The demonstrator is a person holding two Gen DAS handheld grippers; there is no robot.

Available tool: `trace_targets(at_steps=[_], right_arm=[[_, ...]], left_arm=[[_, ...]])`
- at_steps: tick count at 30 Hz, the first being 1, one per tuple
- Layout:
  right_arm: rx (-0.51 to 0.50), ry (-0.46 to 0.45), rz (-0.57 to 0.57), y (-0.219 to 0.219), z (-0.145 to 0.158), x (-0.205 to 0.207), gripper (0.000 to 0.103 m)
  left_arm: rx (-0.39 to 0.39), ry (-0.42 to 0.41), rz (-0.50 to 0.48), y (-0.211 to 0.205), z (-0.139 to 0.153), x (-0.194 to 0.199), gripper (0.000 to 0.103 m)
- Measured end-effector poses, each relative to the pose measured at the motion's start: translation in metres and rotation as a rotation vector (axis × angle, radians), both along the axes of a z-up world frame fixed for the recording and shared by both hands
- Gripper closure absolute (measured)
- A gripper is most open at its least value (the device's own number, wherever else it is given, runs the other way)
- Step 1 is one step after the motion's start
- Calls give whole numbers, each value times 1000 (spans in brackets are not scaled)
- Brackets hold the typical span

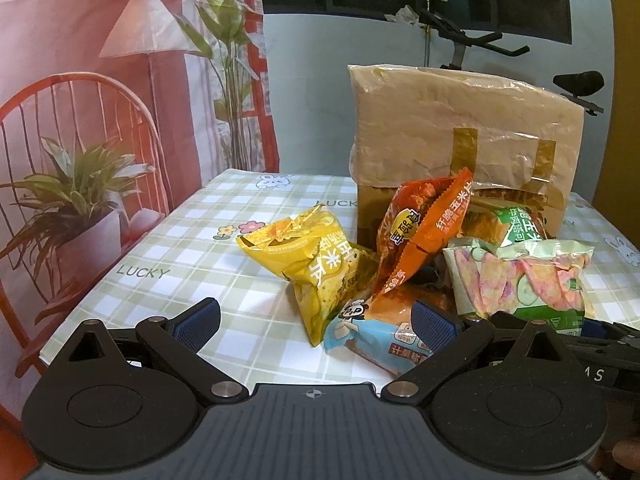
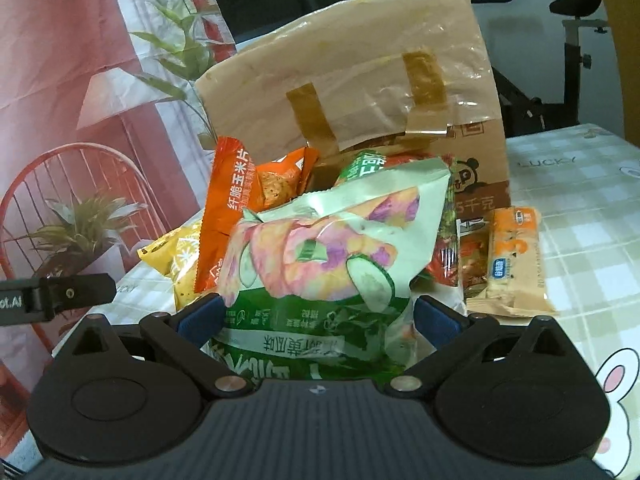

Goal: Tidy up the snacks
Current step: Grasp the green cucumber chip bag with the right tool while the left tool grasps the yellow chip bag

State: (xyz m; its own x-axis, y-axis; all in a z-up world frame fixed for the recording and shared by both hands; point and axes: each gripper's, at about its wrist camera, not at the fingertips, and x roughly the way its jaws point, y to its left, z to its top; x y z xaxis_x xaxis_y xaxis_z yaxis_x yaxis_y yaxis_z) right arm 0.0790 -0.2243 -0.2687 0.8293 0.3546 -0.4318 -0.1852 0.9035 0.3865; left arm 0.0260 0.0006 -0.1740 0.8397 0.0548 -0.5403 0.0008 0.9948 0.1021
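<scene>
A pile of snack bags lies in front of a taped brown cardboard box (image 1: 460, 120) (image 2: 360, 80). My left gripper (image 1: 316, 320) is open, low over the table; a yellow bag (image 1: 316, 264) and a blue and orange panda packet (image 1: 372, 332) lie between its fingers, untouched as far as I can see. An orange corn-chip bag (image 1: 420, 232) (image 2: 228, 216) leans on the pile. My right gripper (image 2: 318, 316) is open around a green and pink cucumber-chip bag (image 2: 320, 260) (image 1: 520, 280); its pads stand beside the bag's sides. An orange biscuit packet (image 2: 512, 256) lies to the right.
The table has a green checked cloth (image 1: 168, 248) (image 2: 580, 208). A printed backdrop with a chair and plants hangs on the left (image 1: 80, 120). An exercise bike (image 1: 480, 40) stands behind the box. The left gripper's body shows at the left edge of the right wrist view (image 2: 52, 292).
</scene>
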Motion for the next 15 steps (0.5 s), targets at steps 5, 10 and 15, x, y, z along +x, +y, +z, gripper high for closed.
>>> trace_targets(at_steps=[5, 10, 15], right_arm=[[-14, 0, 4, 3, 0, -5, 17], [-20, -17, 0, 4, 10, -19, 30], [-25, -59, 10, 3, 21, -33, 32]], left_arm=[[-3, 13, 8, 1, 0, 0, 1], [-18, 13, 18, 3, 1, -1, 1], [-26, 20, 25, 5, 2, 0, 1]])
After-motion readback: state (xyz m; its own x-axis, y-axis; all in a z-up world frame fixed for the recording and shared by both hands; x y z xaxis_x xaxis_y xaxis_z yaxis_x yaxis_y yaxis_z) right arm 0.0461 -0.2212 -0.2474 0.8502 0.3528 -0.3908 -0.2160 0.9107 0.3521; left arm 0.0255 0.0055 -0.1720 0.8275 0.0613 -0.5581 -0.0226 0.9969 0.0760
